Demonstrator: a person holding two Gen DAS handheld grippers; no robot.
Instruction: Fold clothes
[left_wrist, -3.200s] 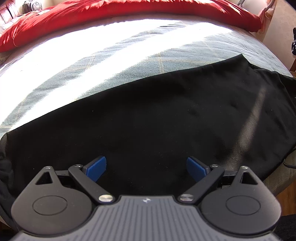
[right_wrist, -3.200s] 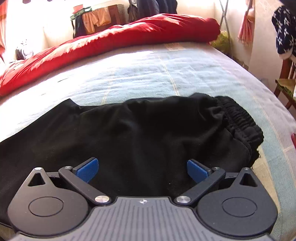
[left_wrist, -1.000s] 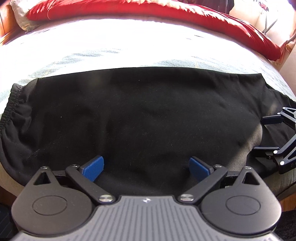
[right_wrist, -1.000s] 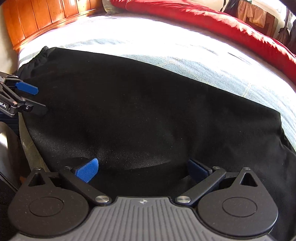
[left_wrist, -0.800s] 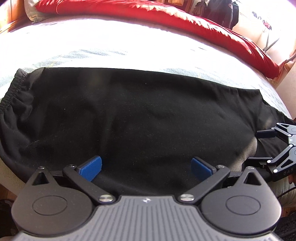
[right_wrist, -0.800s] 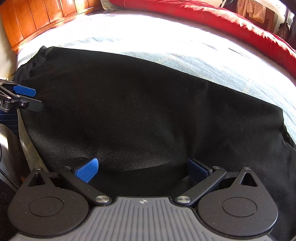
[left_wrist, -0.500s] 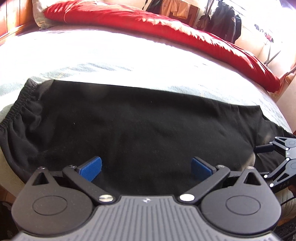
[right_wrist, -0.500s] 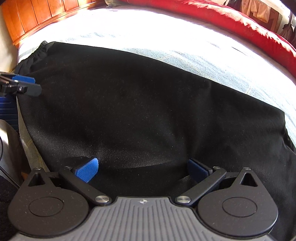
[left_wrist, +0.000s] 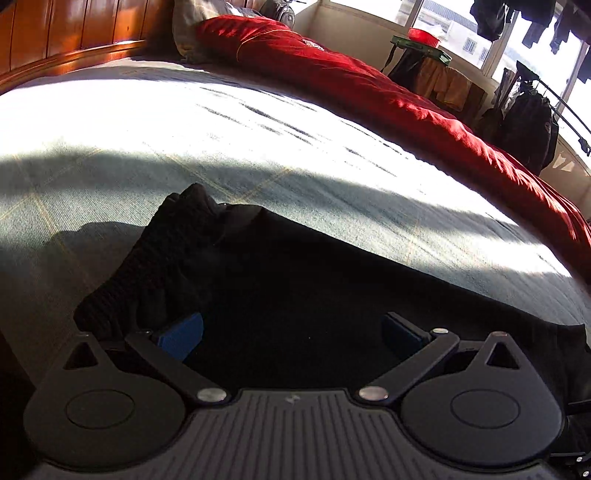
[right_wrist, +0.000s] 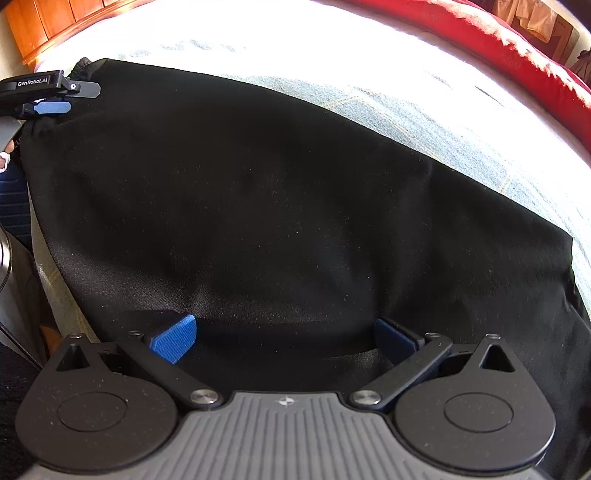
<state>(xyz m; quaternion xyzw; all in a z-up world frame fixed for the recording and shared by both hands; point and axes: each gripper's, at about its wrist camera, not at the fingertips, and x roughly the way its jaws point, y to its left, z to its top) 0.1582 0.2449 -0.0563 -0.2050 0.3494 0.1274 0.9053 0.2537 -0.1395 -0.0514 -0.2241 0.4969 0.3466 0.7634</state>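
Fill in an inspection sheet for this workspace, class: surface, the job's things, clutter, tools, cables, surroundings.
Surface: bed with pale checked cover, part sunlit.
Job's things: black trousers spread flat along the near edge; gathered waistband bunched at the left end.
Clutter: red duvet along the far side.
Tools: left tool open over the waistband end; right tool open over the cloth.
Cables: nothing seen.
Surroundings: wooden headboard, windows, hanging clothes.

home bedroom: a bed (left_wrist: 258, 155) with a pale checked cover fills the frame, wooden headboard (left_wrist: 55, 40) upper left, red duvet (left_wrist: 369, 85) along the far side. clothes (left_wrist: 443, 81) hang by sunlit windows (left_wrist: 443, 18) upper right.
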